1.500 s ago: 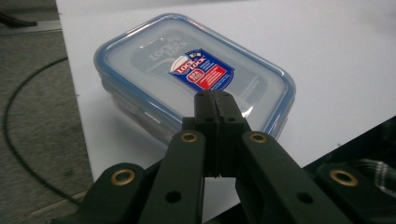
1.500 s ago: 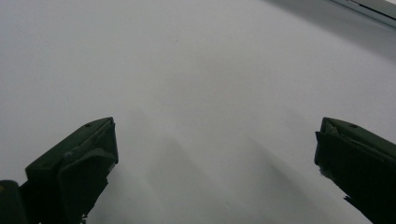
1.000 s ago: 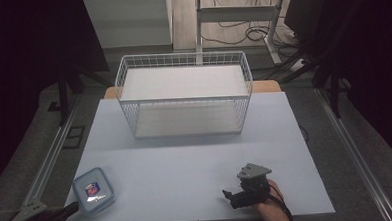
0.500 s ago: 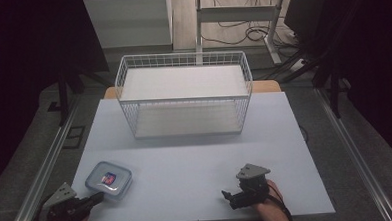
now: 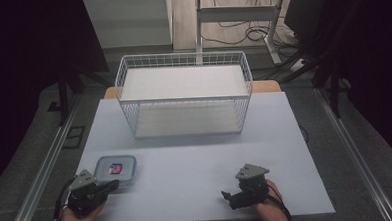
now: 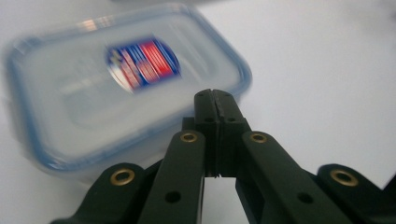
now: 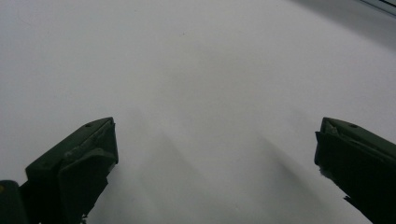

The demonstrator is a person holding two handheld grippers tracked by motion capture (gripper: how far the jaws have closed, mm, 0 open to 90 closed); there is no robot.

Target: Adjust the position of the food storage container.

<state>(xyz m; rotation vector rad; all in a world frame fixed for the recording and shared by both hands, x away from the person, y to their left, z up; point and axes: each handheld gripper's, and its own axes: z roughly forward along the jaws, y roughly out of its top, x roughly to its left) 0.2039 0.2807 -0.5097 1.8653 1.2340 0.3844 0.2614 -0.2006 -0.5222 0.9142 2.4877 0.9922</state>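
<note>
**benchwatcher:** Dark room all around, cables on the floor at the back, and a pale table (image 5: 196,165) lit up in the middle. Using the white wire basket (image 5: 185,98) as the landmark: it sits at the far end of the table, nothing in it that I can see.

**gripfan:** Where's the food box?

**benchwatcher:** The clear plastic container (image 5: 115,170) with the blue-rimmed lid and a red and blue sticker sits on the table well in front of the basket, off toward its left corner, flat on the surface. The left gripper (image 5: 107,186) is right at its near edge. In the left gripper view the container (image 6: 121,88) is blurry, and the left gripper (image 6: 216,109) has its jaws pressed together, tips at the container's rim. Can't tell if a bit of the lid edge is pinched.

**gripfan:** And the other one?

**benchwatcher:** The right gripper (image 5: 229,195) rests well in front of the basket's right corner, far from the container. The right gripper view has its jaws wide apart over bare table, gripping nothing.
</note>
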